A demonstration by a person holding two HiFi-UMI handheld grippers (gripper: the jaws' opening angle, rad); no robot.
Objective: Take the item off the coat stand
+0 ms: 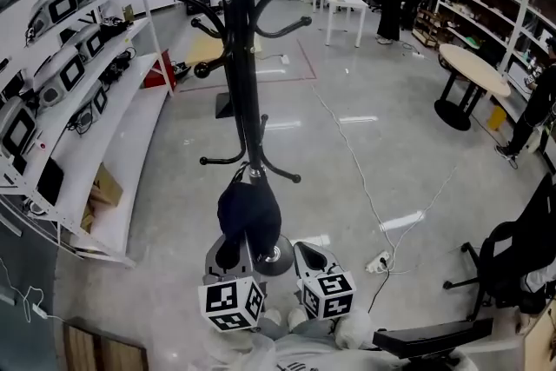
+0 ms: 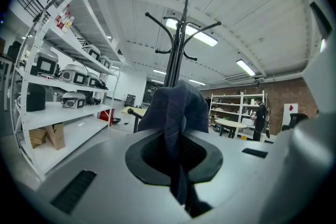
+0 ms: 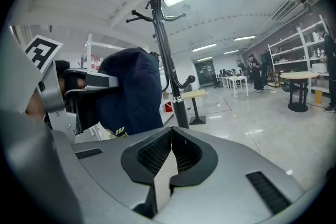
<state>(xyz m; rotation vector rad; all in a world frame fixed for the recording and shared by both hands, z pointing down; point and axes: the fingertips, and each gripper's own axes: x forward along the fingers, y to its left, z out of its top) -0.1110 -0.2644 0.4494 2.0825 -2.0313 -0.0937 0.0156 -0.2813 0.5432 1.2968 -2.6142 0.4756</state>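
A dark blue cloth item (image 1: 248, 213) is pinched between the jaws of my left gripper (image 1: 229, 255), which is shut on it. The item hangs low beside the pole of the black coat stand (image 1: 241, 56), below its lowest hooks. In the left gripper view the cloth (image 2: 176, 110) bunches out of the left gripper (image 2: 177, 157), with the coat stand (image 2: 178, 39) right behind it. My right gripper (image 1: 313, 260) is just to the right, shut and empty. The right gripper view shows the right gripper (image 3: 170, 136), the item (image 3: 131, 92) to its left and the coat stand (image 3: 167, 60).
White shelves (image 1: 130, 126) with boxed devices line the left. A power strip (image 1: 379, 261) and its cable lie on the floor at right. An office chair (image 1: 512, 265) stands at the right edge. A round table (image 1: 473, 69), a white table (image 1: 346, 3) and people stand farther back.
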